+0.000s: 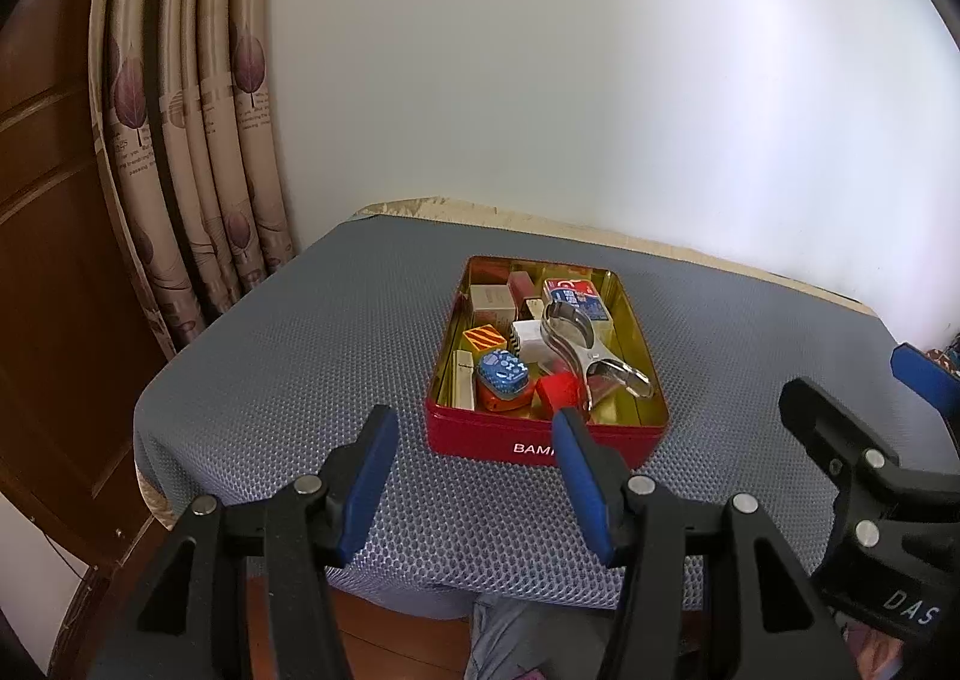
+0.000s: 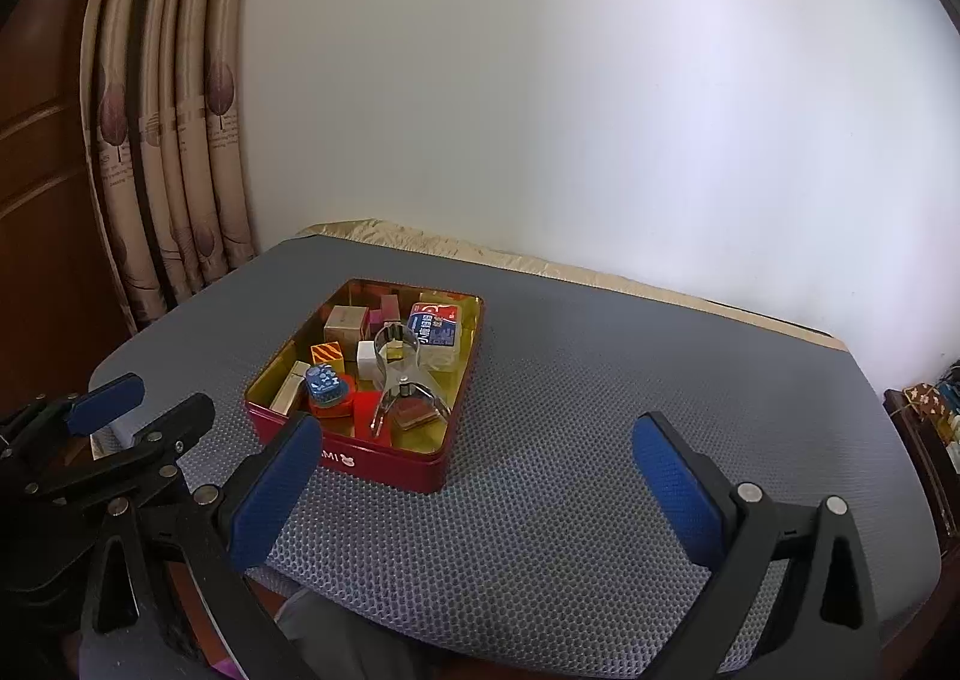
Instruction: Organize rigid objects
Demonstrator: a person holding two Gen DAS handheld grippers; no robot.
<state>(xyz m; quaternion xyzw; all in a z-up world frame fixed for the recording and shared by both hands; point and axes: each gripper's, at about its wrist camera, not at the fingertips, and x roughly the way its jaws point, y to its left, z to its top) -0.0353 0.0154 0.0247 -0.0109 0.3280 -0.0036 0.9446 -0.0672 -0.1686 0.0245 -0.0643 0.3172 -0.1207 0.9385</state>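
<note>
Both the left gripper (image 1: 477,443) and right gripper (image 2: 480,455) hung open and empty. The tin (image 1: 543,443) sat just ahead, already full; any reach should descend straight, clearing its rim.

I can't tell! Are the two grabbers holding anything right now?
Left gripper: open, holding nothing.
Right gripper: open, holding nothing.

One red tin (image 1: 543,443) holds one metal clip (image 1: 585,347), one red block (image 1: 557,391), one striped orange block (image 1: 485,338).
</note>
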